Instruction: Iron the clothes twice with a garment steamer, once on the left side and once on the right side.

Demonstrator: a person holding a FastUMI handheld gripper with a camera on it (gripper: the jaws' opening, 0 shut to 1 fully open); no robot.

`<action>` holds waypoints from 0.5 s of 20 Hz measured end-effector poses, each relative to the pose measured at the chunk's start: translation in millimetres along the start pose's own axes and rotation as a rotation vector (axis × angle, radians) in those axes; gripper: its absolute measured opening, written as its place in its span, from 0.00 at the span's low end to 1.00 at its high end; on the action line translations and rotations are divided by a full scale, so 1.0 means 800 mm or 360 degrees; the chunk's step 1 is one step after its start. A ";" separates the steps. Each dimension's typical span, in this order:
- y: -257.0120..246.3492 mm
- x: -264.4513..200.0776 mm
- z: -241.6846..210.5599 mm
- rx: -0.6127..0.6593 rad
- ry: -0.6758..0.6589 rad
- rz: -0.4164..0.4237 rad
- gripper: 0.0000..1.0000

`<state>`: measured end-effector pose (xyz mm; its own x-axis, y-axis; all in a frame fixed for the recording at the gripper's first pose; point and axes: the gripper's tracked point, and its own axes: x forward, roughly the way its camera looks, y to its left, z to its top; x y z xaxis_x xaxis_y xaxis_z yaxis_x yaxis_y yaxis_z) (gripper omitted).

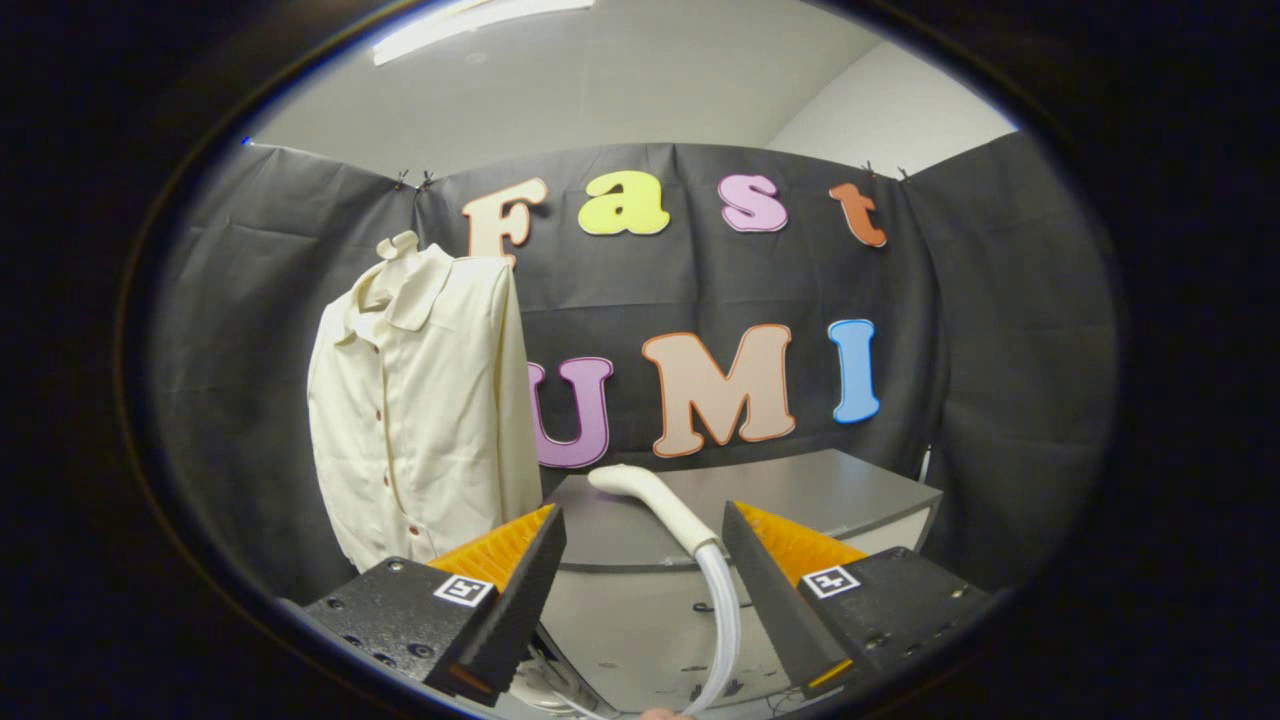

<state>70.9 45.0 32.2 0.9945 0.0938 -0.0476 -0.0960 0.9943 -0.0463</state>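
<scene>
Gripper [644,560] fingers spread wide, holding nothing. The steamer head [655,500] lies on the grey table [800,500] just ahead, its hose [722,620] running between them. The cream shirt [420,400] hangs beyond, leftward.

One cream shirt [420,400] is seen hanging against the booth's dark wall, and four small dark buttons can be counted down its front. One white steamer head [655,500] with one pale hose [722,610] is seen lying on one grey tabletop [800,500]. One gripper [640,590] is counted, its two jaws held apart with the hose between them untouched, and one square marker is carried on each, two in all.
</scene>
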 end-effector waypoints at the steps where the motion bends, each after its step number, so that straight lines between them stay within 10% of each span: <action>1: 0.002 0.007 0.002 -0.0011 0.0005 0.0007 0.96; 10: 0.005 0.108 0.008 0.0012 0.0214 0.0038 0.97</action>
<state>156.8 57.5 34.5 0.9771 0.1104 -0.1817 -0.1188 0.9923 -0.0360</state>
